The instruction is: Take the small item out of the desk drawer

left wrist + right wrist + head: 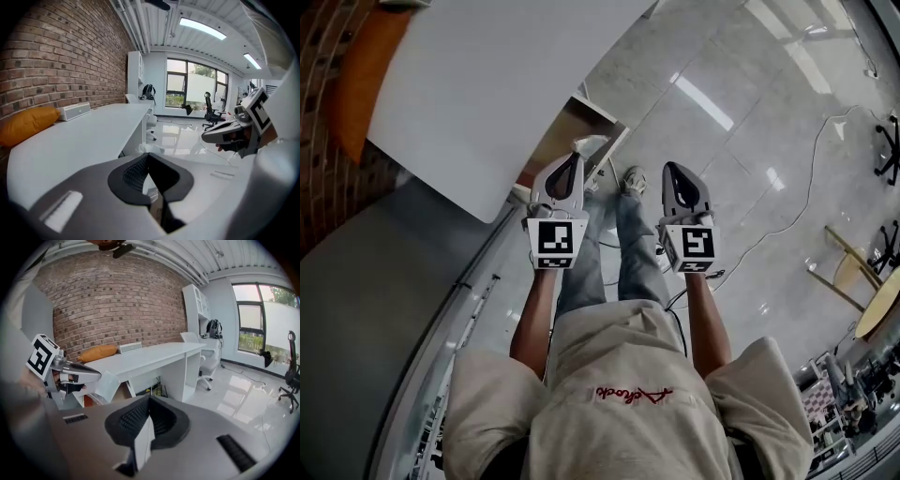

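While the person is standing by the long white desk surface (487, 84), the head view is showing the left gripper (569, 161) and the right gripper (678, 172) hanging side by side just off the desk's near edge. What looks like an open wood-brown drawer (572, 127) is jutting from under that edge, and the small item in it is too small to make out.

The left gripper view is looking along the desk, where an orange cushion (26, 124) and a white rectangular box (75, 111) are sitting against the red brick wall (61, 51). Its jaws are pressing together, empty.

The right gripper view is facing the desk's front, and its jaws are likewise meeting on nothing.
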Demonstrator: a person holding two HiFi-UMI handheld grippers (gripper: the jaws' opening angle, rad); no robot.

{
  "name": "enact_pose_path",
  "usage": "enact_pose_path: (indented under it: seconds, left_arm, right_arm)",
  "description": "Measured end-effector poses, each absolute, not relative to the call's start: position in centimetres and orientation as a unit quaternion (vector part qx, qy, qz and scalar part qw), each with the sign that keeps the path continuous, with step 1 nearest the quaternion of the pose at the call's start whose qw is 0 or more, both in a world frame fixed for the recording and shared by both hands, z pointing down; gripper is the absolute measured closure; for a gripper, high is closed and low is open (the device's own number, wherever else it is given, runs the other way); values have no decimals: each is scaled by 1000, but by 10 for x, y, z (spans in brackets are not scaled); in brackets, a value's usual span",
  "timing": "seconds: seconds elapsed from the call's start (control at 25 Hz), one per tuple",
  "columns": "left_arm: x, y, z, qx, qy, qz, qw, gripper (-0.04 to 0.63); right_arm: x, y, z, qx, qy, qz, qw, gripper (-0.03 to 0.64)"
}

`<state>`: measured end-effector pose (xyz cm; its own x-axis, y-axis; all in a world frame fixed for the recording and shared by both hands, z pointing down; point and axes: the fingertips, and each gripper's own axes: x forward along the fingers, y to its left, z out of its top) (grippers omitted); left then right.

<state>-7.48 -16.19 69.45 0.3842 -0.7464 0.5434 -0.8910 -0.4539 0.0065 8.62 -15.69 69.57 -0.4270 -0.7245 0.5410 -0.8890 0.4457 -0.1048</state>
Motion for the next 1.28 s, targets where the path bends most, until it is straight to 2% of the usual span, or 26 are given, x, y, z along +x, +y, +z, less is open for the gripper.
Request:
enact_pose_path:
  seconds: [0.6,1.28]
  left_arm:
    - [-62,-191,554,830,-520,171,112,586]
    - [-64,-212,455,836,-534,96,78,586]
  right_arm:
    - [100,-185,573,515,-830,136,165,606]
    - [111,-208,460,547,-828,60,109,606]
